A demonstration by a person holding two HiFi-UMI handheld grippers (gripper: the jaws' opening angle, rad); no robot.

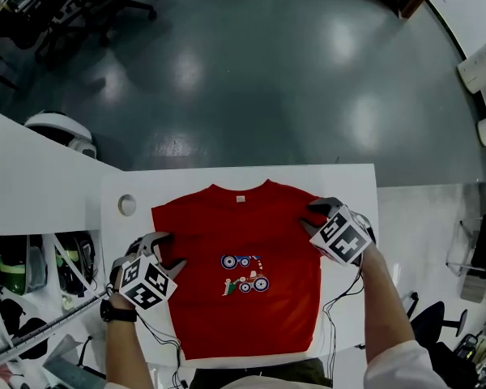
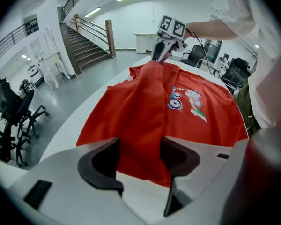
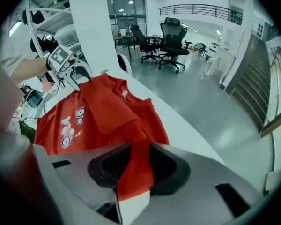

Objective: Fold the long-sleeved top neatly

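The red top lies flat on the white worktop, its sides seemingly already folded in, with the left claw at its left edge and the right claw at its right shoulder both released around loose cloth, so the next move likely calls for regripping for a crosswise fold.

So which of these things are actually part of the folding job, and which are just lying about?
Job:
- red top
- table
- left tongs
- right tongs

Lying about:
- office chairs
- white dome beside the table
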